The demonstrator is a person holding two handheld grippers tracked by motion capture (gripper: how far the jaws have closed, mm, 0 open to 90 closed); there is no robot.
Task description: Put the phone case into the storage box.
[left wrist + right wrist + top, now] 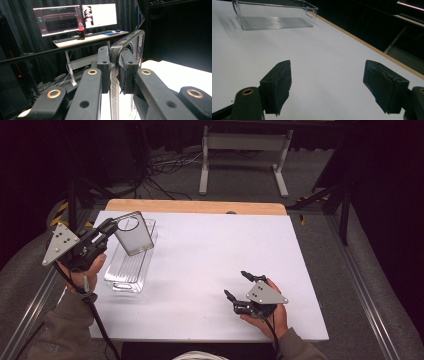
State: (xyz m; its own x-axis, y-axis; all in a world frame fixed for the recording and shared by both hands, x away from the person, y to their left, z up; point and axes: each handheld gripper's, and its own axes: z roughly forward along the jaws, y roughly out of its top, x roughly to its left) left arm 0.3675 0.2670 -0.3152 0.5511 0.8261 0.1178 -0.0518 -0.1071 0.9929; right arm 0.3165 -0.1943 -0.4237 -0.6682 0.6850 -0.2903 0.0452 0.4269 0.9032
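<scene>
My left gripper (pixel 111 226) is shut on the edge of a clear phone case (pixel 134 234) with a round camera cut-out, holding it tilted in the air at the table's left. In the left gripper view the two pads of that gripper (pixel 115 70) pinch the thin rim of the case (pixel 130 40), which rises beyond them. A clear ribbed plastic tray (pixel 127 270) lies on the white sheet just below the case. My right gripper (pixel 238 285) rests low at the front right, open and holding nothing; in its own view this gripper (pixel 328 85) faces bare white sheet, with the tray (pixel 274 22) far off.
The white sheet (pixel 210 255) covers a wooden table whose far edge (pixel 195 206) shows at the back. Beyond stand a white metal frame (pixel 245 155) and floor cables. The left gripper view looks out on a desk with monitors (pixel 75 17).
</scene>
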